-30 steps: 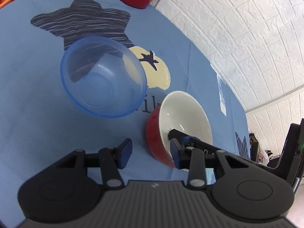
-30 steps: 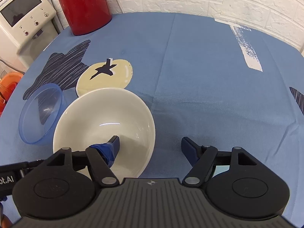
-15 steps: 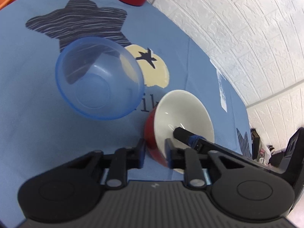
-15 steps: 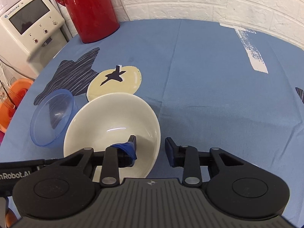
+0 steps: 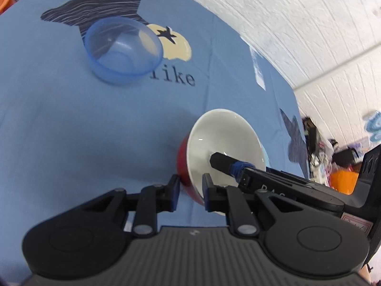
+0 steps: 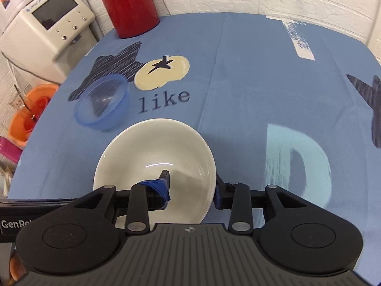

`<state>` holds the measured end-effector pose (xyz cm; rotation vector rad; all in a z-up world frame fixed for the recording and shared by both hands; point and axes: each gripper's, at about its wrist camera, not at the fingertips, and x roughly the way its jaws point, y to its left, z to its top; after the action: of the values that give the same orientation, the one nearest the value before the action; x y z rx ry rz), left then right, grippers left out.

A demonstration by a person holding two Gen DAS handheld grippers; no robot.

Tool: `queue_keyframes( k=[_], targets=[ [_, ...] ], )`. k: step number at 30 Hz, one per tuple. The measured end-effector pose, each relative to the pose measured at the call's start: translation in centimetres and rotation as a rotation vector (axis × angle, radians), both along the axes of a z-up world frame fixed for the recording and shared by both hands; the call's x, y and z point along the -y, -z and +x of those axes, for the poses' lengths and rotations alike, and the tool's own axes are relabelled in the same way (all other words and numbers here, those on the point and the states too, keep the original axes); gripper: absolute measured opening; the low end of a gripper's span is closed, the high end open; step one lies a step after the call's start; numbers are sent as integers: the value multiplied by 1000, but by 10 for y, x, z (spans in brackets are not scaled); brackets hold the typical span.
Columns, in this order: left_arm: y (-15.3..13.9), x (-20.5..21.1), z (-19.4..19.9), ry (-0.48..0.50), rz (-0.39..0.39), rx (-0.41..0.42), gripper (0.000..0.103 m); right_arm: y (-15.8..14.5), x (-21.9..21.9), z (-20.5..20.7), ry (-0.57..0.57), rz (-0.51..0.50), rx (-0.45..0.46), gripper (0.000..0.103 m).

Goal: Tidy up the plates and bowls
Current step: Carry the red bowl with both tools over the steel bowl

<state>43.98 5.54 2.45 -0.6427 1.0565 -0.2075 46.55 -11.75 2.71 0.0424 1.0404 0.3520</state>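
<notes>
A bowl, red outside and white inside (image 5: 223, 140) (image 6: 154, 157), hangs tilted a little above the blue tablecloth (image 5: 71, 131). My left gripper (image 5: 190, 194) is shut on its near rim, one finger on the red wall and one inside. My right gripper (image 6: 191, 186) is shut on the bowl's right wall, its taped finger (image 5: 226, 163) reaching inside. A clear blue plastic bowl (image 5: 123, 50) (image 6: 102, 102) stands upright on the cloth beside the word "like", apart from both grippers.
A red jug (image 6: 131, 2) stands at the table's far edge by the white brick wall. A white appliance (image 6: 47, 23) and an orange tub (image 6: 28, 114) sit off the table's left side. The cloth (image 6: 262, 71) lies bare to the right.
Both grippers went from open to shut on the red bowl. The bowl then rose and moved away from the blue bowl, uncovering the word "like".
</notes>
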Motion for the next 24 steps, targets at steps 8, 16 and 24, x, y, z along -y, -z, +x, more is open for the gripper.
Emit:
queue_keyframes(
  k=[8, 16, 24],
  targets=[
    [-45, 26, -94, 126, 4, 62, 13, -41, 23, -110, 18, -20, 48, 25],
    [-32, 72, -158, 282, 24, 47, 13, -29, 66, -192, 117, -15, 6, 26],
    [5, 102, -186, 371, 87, -18, 12, 7, 84, -221, 145, 2, -52, 27]
  ],
)
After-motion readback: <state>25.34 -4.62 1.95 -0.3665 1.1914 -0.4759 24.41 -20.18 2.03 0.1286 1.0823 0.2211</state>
